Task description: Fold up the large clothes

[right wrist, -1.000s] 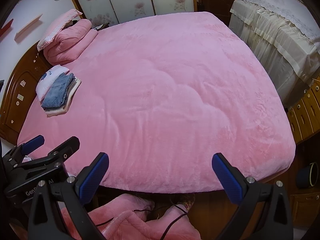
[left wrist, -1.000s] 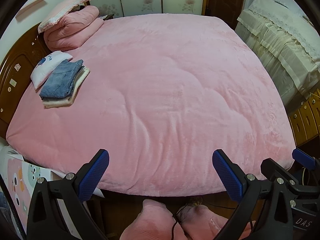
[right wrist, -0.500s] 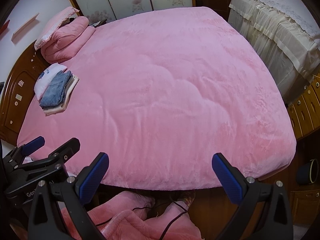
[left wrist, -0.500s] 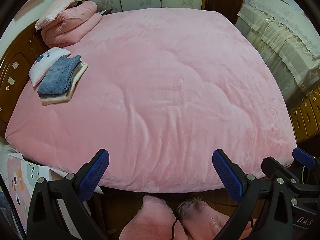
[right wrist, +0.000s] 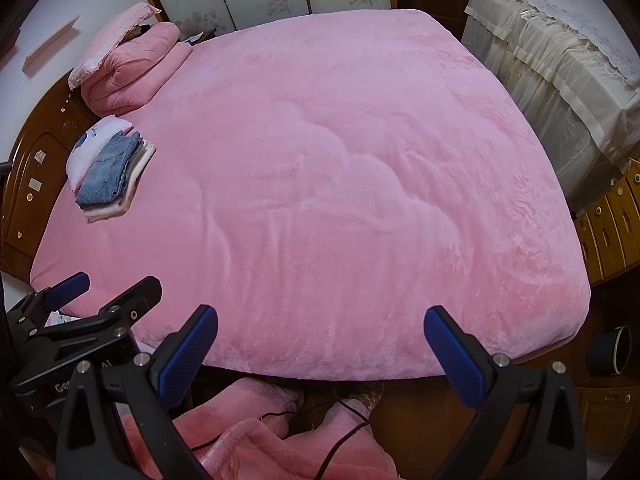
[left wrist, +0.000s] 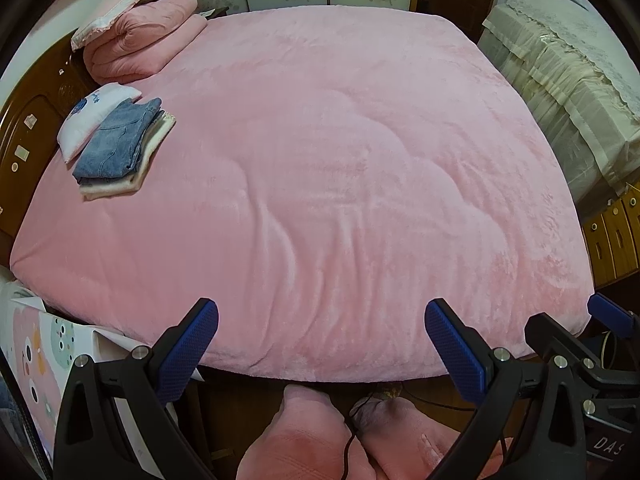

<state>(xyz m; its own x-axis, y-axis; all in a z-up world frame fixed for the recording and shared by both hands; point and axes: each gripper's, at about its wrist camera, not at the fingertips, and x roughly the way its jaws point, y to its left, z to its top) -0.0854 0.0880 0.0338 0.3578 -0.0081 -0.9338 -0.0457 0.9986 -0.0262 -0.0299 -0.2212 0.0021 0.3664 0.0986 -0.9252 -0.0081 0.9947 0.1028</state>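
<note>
Both the left tongs (left wrist: 320, 348) and the right tongs (right wrist: 320, 348) hang spread wide and empty over the near edge of the bed's pink plush quilt (left wrist: 340, 168). Far left, near the dark wooden headboard (left wrist: 28, 120), lies a folded blue denim garment (left wrist: 120, 140) atop folded cream cloth (left wrist: 120, 188).

We record a wide bed under a smooth pink plush quilt (left wrist: 340, 168), its surface lightly creased. At the bed's headboard-side edge lies a folded stack of blue denim jeans (left wrist: 118, 140) on cream garments, just beside a white printed pillow (left wrist: 90, 116). At the far headboard corner sits a rolled pink duvet (left wrist: 140, 46). Our left gripper (left wrist: 320, 344) hangs over the near edge, blue-padded fingers (left wrist: 188, 348) spread wide, holding nothing.
</note>
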